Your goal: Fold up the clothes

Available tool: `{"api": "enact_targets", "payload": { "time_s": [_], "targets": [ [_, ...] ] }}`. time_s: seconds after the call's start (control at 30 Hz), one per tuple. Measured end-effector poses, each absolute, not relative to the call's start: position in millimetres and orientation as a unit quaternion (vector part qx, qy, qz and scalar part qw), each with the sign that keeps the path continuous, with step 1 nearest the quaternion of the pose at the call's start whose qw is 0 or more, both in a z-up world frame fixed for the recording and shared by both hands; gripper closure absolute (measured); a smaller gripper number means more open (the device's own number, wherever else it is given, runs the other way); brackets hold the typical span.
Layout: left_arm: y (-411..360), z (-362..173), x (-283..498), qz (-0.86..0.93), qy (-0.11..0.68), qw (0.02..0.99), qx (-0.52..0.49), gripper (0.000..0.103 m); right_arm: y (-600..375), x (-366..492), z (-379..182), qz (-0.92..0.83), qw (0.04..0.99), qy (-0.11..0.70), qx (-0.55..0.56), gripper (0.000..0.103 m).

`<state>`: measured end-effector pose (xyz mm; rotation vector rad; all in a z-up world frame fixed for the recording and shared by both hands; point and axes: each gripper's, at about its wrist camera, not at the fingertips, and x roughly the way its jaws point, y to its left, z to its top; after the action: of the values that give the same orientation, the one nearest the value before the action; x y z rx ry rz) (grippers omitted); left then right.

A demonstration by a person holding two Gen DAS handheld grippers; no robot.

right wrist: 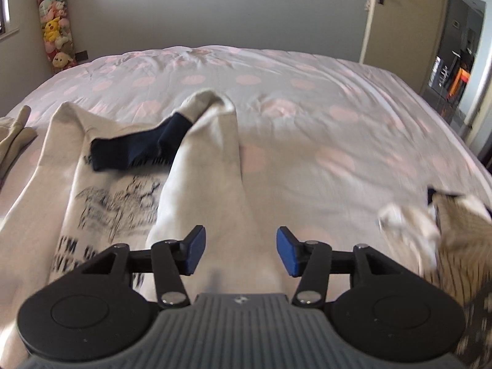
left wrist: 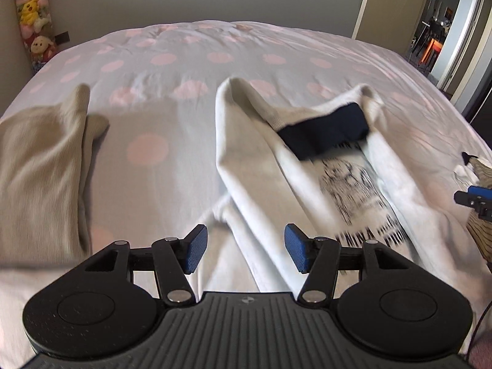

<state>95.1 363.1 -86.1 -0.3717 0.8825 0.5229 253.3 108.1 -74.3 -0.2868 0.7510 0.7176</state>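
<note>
Beige garment (left wrist: pixel 40 166) mostly left view's

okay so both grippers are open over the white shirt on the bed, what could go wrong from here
1. The navy cuff lies loose across the white shirt; a fold may trap it crooked inside.
2. The shirt's side panels are already bunched, so the open left gripper or right gripper might pinch several layers.
3. The beige garment and the striped one lie close and could get dragged along.

A home bedroom: a bed (right wrist: pixel 307 98) is filling the view, toys (right wrist: pixel 55 30) hanging at 10 o'clock, door (right wrist: pixel 399 15) at 2.
</note>
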Motion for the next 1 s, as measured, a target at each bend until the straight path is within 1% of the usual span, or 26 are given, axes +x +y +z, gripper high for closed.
{"api": "enact_targets", "payload": {
  "time_s": [0.13,0.2,0.27,0.4,0.47,0.5,0.53,0.6,0.7,0.8,1.0],
  "targets": [
    [324.6,-91.9,62.4,0.246,0.413,0.858,-0.184,0.048,76.8,209.5,-76.6,0.345,0.858,0.368,-0.093,0.041],
    [309.8,-97.8,50.1,0.247,0.410,0.858,-0.185,0.048,68.4,189.8,-81.0,0.355,0.860,0.356,-0.083,0.035],
    [299.0,-104.6,41.4,0.260,0.412,0.855,-0.178,0.047,60.9,170.6,-86.2,0.367,0.862,0.341,-0.074,0.033],
    [291.1,-123.1,28.4,0.289,0.418,0.840,-0.190,0.047,48.8,135.7,-96.3,0.388,0.864,0.315,-0.061,0.030],
    [294.0,-132.9,20.4,0.295,0.409,0.836,-0.217,0.047,50.6,130.7,-96.2,0.387,0.868,0.303,-0.069,0.029],
    [295.5,-137.8,17.2,0.297,0.403,0.835,-0.230,0.050,50.6,130.6,-96.4,0.386,0.870,0.299,-0.067,0.028],
    [296.1,-141.8,15.9,0.296,0.399,0.835,-0.235,0.055,50.5,131.1,-96.9,0.385,0.871,0.299,-0.063,0.027],
    [295.9,-149.9,14.9,0.293,0.395,0.838,-0.237,0.082,52.8,134.5,-101.0,0.379,0.871,0.307,-0.063,0.027],
    [293.0,-154.1,17.7,0.288,0.392,0.845,-0.223,0.100,59.0,140.7,-110.2,0.363,0.869,0.327,-0.074,0.027],
    [290.4,-150.6,17.8,0.282,0.375,0.856,-0.216,0.102,62.6,145.9,-116.8,0.347,0.869,0.345,-0.078,0.027],
    [294.2,-130.4,4.2,0.323,0.329,0.862,-0.211,0.102,62.9,152.6,-125.7,0.325,0.866,0.370,-0.083,0.027]
  ]
}}
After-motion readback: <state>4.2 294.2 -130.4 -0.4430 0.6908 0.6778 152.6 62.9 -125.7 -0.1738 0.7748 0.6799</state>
